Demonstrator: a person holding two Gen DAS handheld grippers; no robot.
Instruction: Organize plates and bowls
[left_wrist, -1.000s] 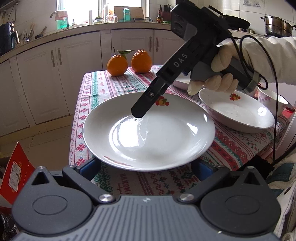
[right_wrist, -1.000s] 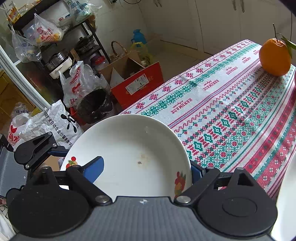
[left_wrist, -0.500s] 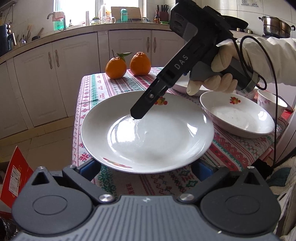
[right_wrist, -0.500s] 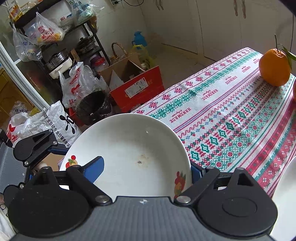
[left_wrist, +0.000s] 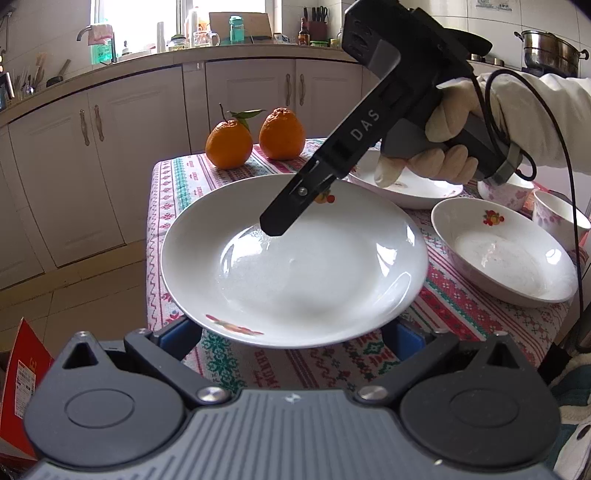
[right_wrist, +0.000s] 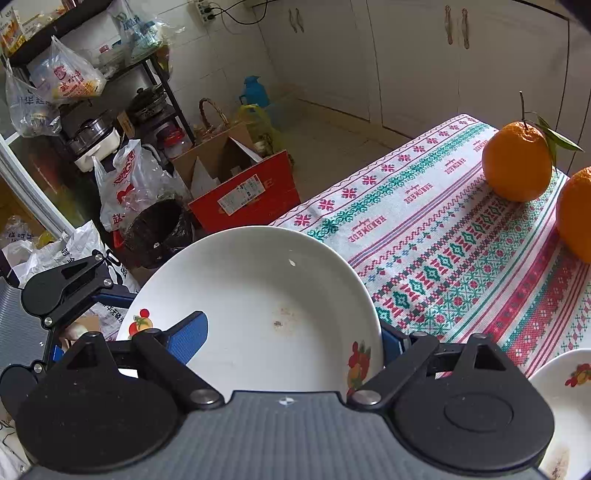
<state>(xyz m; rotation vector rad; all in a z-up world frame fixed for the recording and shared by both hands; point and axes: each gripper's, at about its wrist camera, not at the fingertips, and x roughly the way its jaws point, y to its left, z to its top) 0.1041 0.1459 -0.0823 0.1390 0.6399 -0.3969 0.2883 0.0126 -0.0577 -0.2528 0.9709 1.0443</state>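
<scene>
A white plate with fruit prints hangs in the air above the table's near left corner. My right gripper is shut on its far rim, one finger lying on its inside. In the right wrist view the same plate fills the space between the blue pads. My left gripper sits open just below the plate's near rim, blue pads to either side. A white bowl and another plate rest on the table to the right.
Two oranges stand at the table's far left end. Cups stand at the right edge. The patterned tablecloth covers the table. A red box, bin and bags lie on the floor beyond the left edge.
The plate has risen and moved slightly toward the table's far end with the right gripper. The left gripper stays open under its near rim.
</scene>
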